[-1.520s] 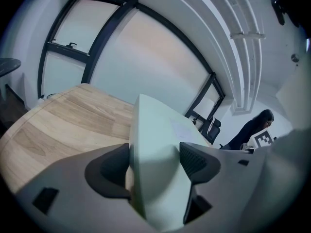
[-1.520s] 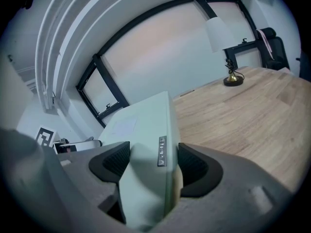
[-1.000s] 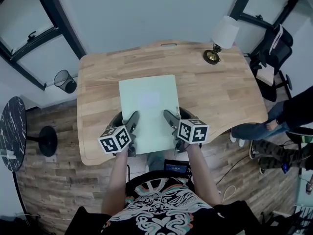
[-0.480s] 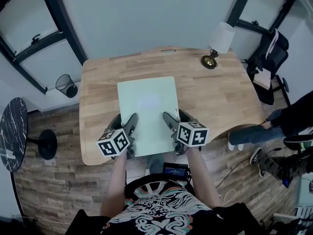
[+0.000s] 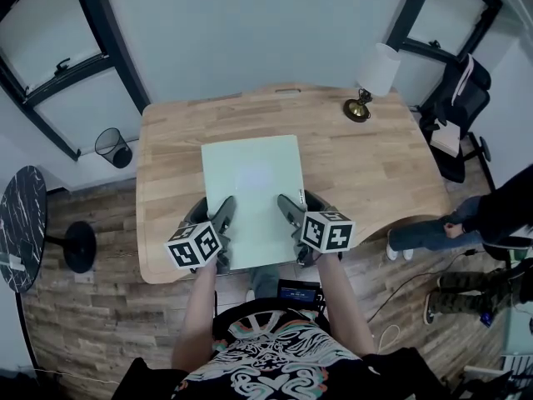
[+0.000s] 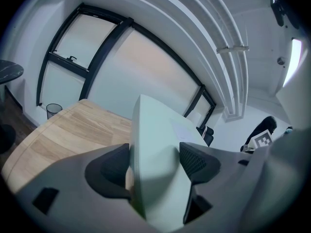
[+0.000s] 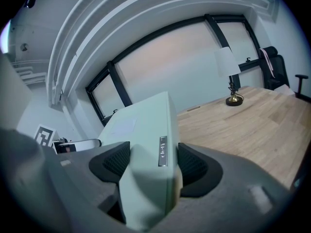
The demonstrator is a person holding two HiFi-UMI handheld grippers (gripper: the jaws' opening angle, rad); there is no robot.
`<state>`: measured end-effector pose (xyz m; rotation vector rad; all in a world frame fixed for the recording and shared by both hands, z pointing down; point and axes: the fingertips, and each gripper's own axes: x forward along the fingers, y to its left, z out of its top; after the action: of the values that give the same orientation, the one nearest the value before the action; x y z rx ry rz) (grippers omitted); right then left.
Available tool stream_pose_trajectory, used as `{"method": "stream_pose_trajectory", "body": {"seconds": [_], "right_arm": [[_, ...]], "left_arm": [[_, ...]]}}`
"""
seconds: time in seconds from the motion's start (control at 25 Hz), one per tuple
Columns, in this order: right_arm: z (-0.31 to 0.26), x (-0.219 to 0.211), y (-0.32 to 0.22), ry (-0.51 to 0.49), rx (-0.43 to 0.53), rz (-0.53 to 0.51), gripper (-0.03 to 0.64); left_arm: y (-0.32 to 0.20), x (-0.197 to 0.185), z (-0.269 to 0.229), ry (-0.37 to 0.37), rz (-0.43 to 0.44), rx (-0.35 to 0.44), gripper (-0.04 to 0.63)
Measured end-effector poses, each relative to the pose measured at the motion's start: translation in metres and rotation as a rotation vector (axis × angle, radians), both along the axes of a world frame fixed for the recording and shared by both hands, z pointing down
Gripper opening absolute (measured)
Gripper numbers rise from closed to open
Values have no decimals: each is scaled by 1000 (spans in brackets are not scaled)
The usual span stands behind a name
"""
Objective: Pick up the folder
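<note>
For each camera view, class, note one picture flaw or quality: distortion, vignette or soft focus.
Head view: the wide lens bows the window frames; the folder is in focus. Left gripper view: round dark vignette, and the folder edge in the left claw looks soft. Right gripper view: same vignette; the lamp looks fairly sharp.

Left gripper [image 5: 225,211], right gripper [image 5: 289,209], both clamped

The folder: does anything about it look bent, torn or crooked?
Nothing stands out. The pale green folder looks flat and undamaged, roughly square to the wooden desk; the left gripper and right gripper each clamp a near corner.
</note>
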<state>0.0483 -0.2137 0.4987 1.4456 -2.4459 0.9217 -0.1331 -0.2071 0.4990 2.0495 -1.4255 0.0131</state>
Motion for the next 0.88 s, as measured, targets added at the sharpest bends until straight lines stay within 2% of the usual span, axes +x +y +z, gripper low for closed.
{"method": "stream_pose_trajectory", "body": {"seconds": [0.88], "right_arm": [[10, -6, 2, -38, -18, 7, 304]], "left_arm": [[2, -6, 5, -11, 4, -13, 305]]}}
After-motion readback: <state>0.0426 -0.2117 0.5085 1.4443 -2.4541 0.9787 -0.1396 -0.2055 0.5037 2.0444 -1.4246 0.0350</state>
